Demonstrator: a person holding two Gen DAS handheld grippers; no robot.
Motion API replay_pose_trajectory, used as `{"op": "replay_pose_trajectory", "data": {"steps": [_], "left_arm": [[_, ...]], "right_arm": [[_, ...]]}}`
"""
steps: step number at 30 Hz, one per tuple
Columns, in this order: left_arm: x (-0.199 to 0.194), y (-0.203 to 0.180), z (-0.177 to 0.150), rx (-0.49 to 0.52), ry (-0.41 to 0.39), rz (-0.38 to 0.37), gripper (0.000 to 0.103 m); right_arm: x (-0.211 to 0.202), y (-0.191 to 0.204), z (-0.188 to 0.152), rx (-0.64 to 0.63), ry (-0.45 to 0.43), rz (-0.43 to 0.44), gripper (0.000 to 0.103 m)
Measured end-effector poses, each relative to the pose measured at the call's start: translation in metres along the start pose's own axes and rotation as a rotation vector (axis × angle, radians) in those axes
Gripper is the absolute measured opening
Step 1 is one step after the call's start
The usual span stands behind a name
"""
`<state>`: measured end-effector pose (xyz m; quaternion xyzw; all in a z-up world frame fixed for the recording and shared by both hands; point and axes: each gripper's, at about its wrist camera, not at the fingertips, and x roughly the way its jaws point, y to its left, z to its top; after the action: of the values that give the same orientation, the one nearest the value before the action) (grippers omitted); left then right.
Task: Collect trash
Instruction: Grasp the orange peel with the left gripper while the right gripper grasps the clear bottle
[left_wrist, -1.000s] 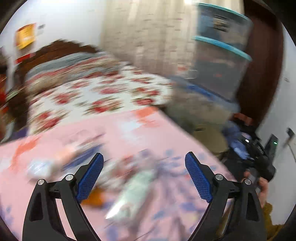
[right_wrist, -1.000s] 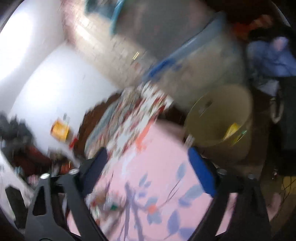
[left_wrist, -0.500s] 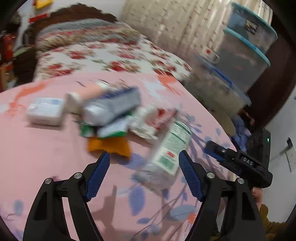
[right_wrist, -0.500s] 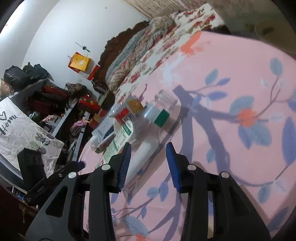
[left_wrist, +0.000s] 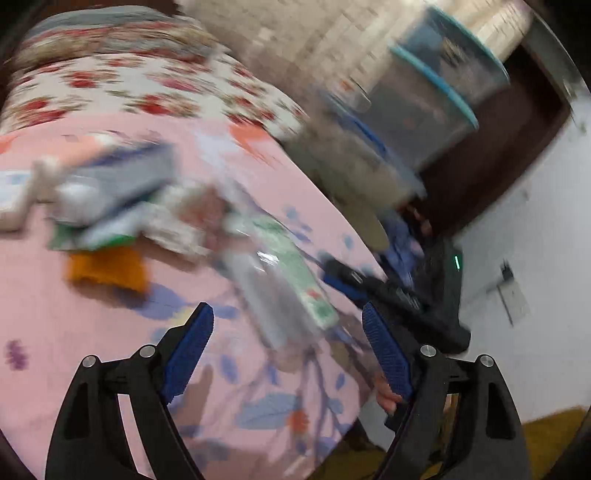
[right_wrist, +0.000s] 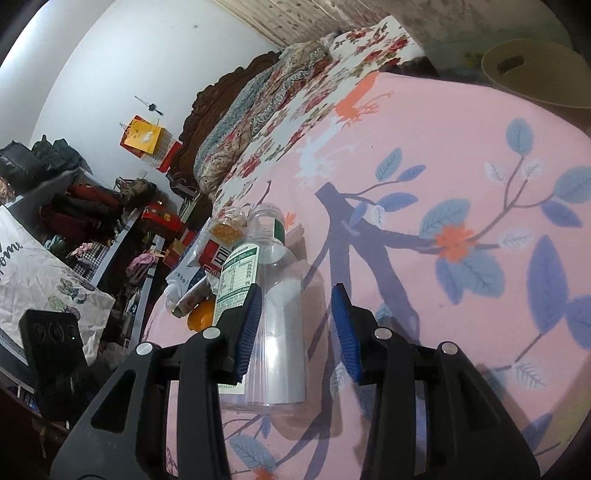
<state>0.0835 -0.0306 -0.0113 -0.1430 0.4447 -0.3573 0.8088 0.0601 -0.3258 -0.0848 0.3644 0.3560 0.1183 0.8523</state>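
A clear plastic bottle (right_wrist: 275, 295) with a green-and-white label lies on the pink sheet (right_wrist: 443, 147), its open neck pointing away. My right gripper (right_wrist: 297, 295) straddles its body. The left pad (right_wrist: 251, 314) lies against the label side, and a gap shows between the bottle and the right pad, so the gripper stands open. In the blurred left wrist view the same bottle (left_wrist: 280, 280) lies just ahead of my left gripper (left_wrist: 287, 314). Its jaws are opening and grip nothing. The right gripper (left_wrist: 354, 284) shows beside the bottle.
A heap of wrappers and small boxes (right_wrist: 210, 254) with an orange piece (left_wrist: 107, 271) lies beyond the bottle. A tan bin (right_wrist: 535, 74) stands off the bed's far edge. Stacked storage tubs (left_wrist: 424, 110) rise behind it. A phone (right_wrist: 51, 343) stands at the left.
My right gripper swung from the bin to the bottle, narrowed, then slid further along its body. My left gripper dropped toward the heap and now shifts, blurring its view.
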Motion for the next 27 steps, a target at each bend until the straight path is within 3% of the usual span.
{"op": "replay_pose_trajectory", "data": {"steps": [5,9,14,23,24,26,27], "left_arm": [[-0.037,0.047,-0.002,-0.113,-0.082,0.177,0.078],[-0.040,0.056,-0.003,-0.087,-0.091,0.291,0.078],[-0.012,0.053,0.009,-0.002,-0.053,0.354,0.076],[0.034,0.091,0.026,-0.092,-0.006,0.393,0.079],[0.037,0.092,0.026,-0.087,-0.004,0.409,0.077],[0.038,0.089,0.023,-0.057,-0.004,0.438,0.061],[0.035,0.088,0.020,-0.048,0.005,0.394,0.047]], "right_arm": [[0.003,-0.002,0.000,0.005,0.005,0.003,0.043],[0.007,-0.004,-0.001,0.016,0.015,0.000,0.043],[0.008,0.002,-0.004,0.008,0.024,-0.001,0.043],[0.011,0.005,-0.009,0.013,0.041,-0.014,0.043],[0.012,0.004,-0.009,0.016,0.045,-0.013,0.043],[0.012,0.006,-0.009,0.011,0.047,-0.013,0.043],[0.012,0.007,-0.009,0.001,0.046,-0.015,0.043]]}}
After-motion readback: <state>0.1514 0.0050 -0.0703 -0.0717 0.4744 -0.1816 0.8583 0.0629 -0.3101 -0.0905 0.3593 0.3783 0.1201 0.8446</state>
